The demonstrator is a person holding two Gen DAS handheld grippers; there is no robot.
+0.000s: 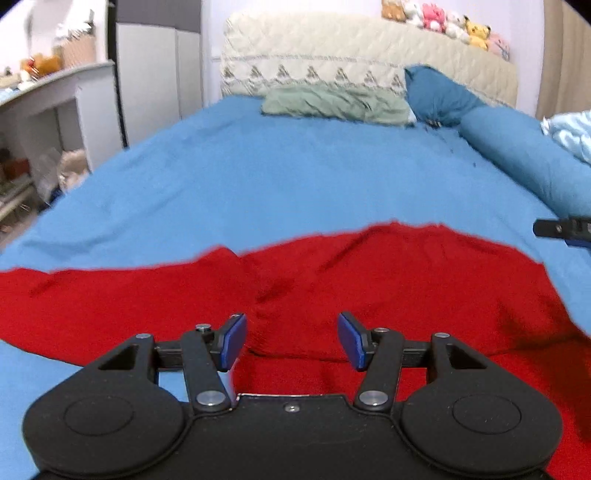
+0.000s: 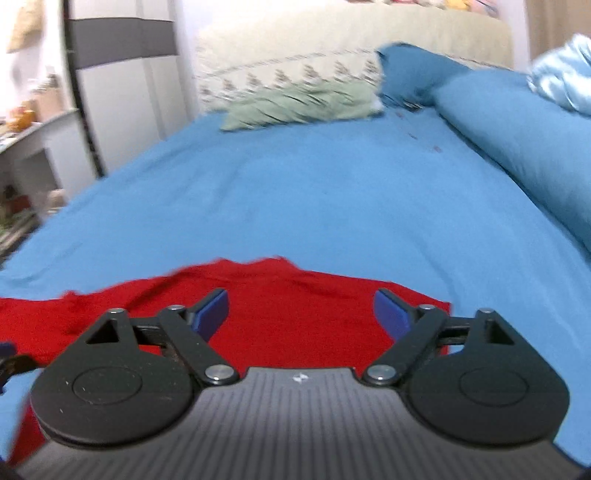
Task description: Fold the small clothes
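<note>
A red garment (image 1: 369, 280) lies spread flat on the blue bedsheet (image 1: 295, 177), with a sleeve reaching to the left. My left gripper (image 1: 291, 339) is open and empty, just above the garment's near part. My right gripper (image 2: 301, 314) is open and empty above the garment's right side (image 2: 303, 306). Part of the right gripper (image 1: 561, 229) shows at the right edge of the left wrist view, over the sheet beyond the garment.
A green pillow (image 1: 332, 103) and a dark blue pillow (image 1: 436, 92) lie at the quilted headboard (image 1: 332, 48). A rolled blue duvet (image 1: 524, 155) runs along the right. Shelves and a cabinet (image 1: 55, 110) stand left of the bed. Plush toys (image 1: 443, 18) sit on the headboard.
</note>
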